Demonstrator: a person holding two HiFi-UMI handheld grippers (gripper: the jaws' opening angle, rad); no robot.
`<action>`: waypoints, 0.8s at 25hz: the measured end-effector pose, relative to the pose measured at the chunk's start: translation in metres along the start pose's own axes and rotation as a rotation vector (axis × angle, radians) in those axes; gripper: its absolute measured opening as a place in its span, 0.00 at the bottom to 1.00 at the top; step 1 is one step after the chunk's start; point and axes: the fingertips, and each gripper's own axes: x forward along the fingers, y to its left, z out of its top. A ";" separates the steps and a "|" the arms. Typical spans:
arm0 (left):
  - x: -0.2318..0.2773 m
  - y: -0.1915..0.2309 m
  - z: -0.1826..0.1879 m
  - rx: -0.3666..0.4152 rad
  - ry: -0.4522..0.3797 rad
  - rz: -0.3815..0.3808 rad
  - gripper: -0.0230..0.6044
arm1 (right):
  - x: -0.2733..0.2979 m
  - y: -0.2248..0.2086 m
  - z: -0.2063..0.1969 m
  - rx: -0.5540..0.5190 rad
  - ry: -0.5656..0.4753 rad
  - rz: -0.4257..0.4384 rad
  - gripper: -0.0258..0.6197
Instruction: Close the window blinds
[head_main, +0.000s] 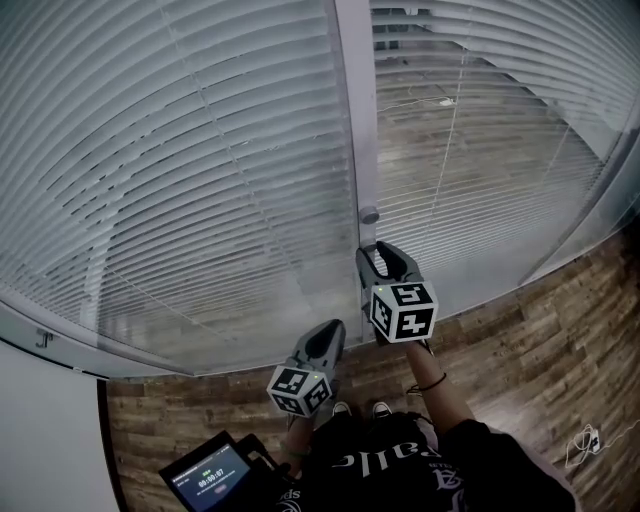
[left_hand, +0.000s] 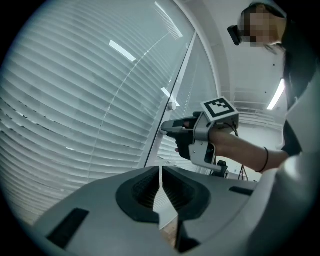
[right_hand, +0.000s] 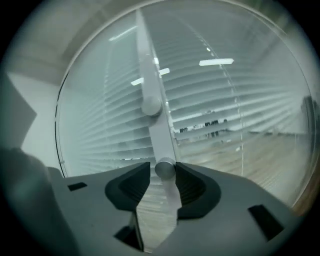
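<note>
Two panels of white slatted blinds sit behind glass on either side of a grey mullion (head_main: 355, 120). The left blind (head_main: 180, 180) has its slats laid nearly flat; the right blind (head_main: 470, 150) lets the room beyond show between its slats. Two round knobs are on the mullion: the upper knob (right_hand: 151, 106) stands free, and the lower knob (right_hand: 165, 169) lies between my right gripper's (right_hand: 164, 172) fingertips with a thin gap at the left one, so the jaws are open. In the head view that gripper (head_main: 380, 250) hides the lower knob. My left gripper (head_main: 325, 335) hangs lower and left, shut and empty.
Wood-pattern floor (head_main: 520, 350) runs under the glass wall. A dark device with a lit screen (head_main: 205, 478) sits at the bottom left by the person's shoes (head_main: 355, 408). A white wall panel (head_main: 45, 440) closes the left side.
</note>
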 end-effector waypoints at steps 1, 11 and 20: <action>-0.001 0.001 0.000 -0.003 -0.001 0.004 0.04 | 0.002 -0.003 0.001 0.072 -0.004 -0.004 0.27; -0.009 0.008 -0.005 -0.020 0.002 0.018 0.04 | 0.006 0.011 -0.002 -0.901 0.066 -0.157 0.25; -0.008 -0.003 -0.009 -0.008 0.013 -0.023 0.04 | 0.007 0.017 -0.010 -1.309 0.088 -0.102 0.25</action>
